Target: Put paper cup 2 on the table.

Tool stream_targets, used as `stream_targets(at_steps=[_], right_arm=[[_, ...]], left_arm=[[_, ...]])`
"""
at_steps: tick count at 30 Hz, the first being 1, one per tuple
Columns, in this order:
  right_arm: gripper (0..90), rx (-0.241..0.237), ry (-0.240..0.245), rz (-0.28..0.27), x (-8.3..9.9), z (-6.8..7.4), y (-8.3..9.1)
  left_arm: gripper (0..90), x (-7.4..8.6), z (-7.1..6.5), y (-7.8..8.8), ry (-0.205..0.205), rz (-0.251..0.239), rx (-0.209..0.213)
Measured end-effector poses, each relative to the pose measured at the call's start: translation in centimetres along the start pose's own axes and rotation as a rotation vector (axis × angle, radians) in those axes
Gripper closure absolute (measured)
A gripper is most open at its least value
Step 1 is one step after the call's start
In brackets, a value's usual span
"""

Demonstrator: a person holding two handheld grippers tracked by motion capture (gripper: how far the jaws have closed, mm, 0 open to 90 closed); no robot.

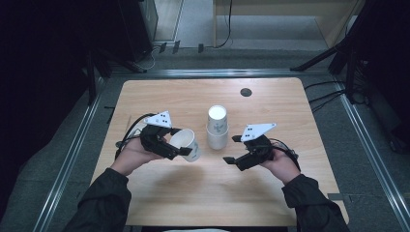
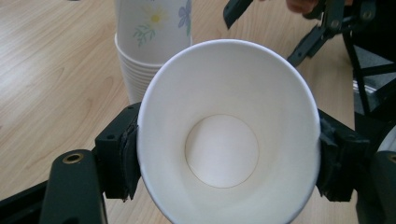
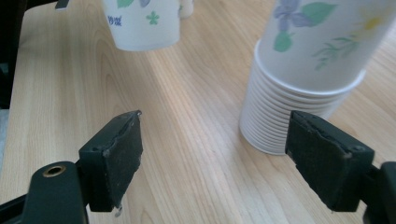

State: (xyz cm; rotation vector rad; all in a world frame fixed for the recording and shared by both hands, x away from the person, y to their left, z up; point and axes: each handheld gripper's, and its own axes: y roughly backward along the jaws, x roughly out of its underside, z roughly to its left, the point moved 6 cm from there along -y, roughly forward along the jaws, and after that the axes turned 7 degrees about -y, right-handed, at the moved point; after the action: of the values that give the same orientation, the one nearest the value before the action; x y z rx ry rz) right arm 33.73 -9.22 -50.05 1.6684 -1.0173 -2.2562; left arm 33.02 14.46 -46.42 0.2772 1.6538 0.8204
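One paper cup [image 1: 185, 143] hides left gripper [image 1: 178, 146] pads; stack [image 1: 217, 127] top cropped.

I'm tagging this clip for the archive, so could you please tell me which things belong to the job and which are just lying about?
In the job:
- paper cup, clamped in the left tongs
- stack of cups
- right tongs, open

Lying about:
- round dark cable hole in the table

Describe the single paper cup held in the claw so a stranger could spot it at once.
Start at the wooden table and find the upside-down stack of cups near its middle. Just left of it, the left claw grips the single paper cup by its sides. Unlike the stacked cups, it is alone, tilted, with its open mouth toward the person.
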Motion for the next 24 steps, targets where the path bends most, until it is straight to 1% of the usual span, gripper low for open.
stream_targets(at_steps=[2, 4, 5, 6, 8, 10, 11, 13, 14, 17, 19, 24], right_arm=[[19.7, 0.019, -0.010, -0.007, 0.1, -0.2, 0.5], [19.7, 0.023, -0.014, -0.011, 0.1, -0.3, 0.8], [19.7, 0.025, -0.010, -0.018, 0.0, -0.4, 0.9], [19.7, 0.028, -0.016, -0.022, 0.0, -0.4, 1.1], [19.7, 0.032, -0.018, -0.024, 0.1, -0.5, 1.3], [19.7, 0.038, -0.018, -0.024, 0.2, -0.7, 1.5], [19.6, 0.038, -0.023, -0.020, 0.3, -0.7, 1.6], [19.7, 0.045, -0.022, -0.024, 0.3, -0.9, 1.7], [19.6, 0.047, -0.027, -0.022, 0.3, -0.9, 1.7], [19.6, 0.056, -0.023, -0.014, 0.5, -1.1, 1.9], [19.7, 0.061, -0.024, -0.017, 0.6, -1.1, 2.1], [19.7, 0.059, -0.034, -0.023, 0.8, -1.5, 2.7]], left_arm=[[24.0, 0.2, 0.0, 0.1, -0.008, 0.004, -0.004], [24.0, 0.3, 0.0, 0.2, -0.012, 0.003, -0.007], [24.0, 0.4, 0.0, 0.3, -0.006, 0.004, -0.007], [24.0, 0.5, 0.1, 0.3, -0.003, 0.003, -0.007], [24.0, 0.8, 0.1, 0.5, -0.003, 0.011, 0.000], [23.9, 1.2, 0.1, 0.7, -0.011, 0.013, -0.003], [23.9, 1.3, 0.1, 0.8, -0.007, 0.014, -0.001], [23.9, 1.5, 0.2, 1.0, -0.005, 0.012, -0.006], [23.9, 1.6, 0.3, 1.1, -0.002, 0.012, -0.009], [23.9, 2.0, 0.5, 1.5, 0.002, 0.017, -0.023], [23.9, 2.3, 0.6, 1.8, 0.011, 0.016, -0.032], [23.9, 3.0, 0.9, 2.6, 0.024, 0.015, -0.052]])
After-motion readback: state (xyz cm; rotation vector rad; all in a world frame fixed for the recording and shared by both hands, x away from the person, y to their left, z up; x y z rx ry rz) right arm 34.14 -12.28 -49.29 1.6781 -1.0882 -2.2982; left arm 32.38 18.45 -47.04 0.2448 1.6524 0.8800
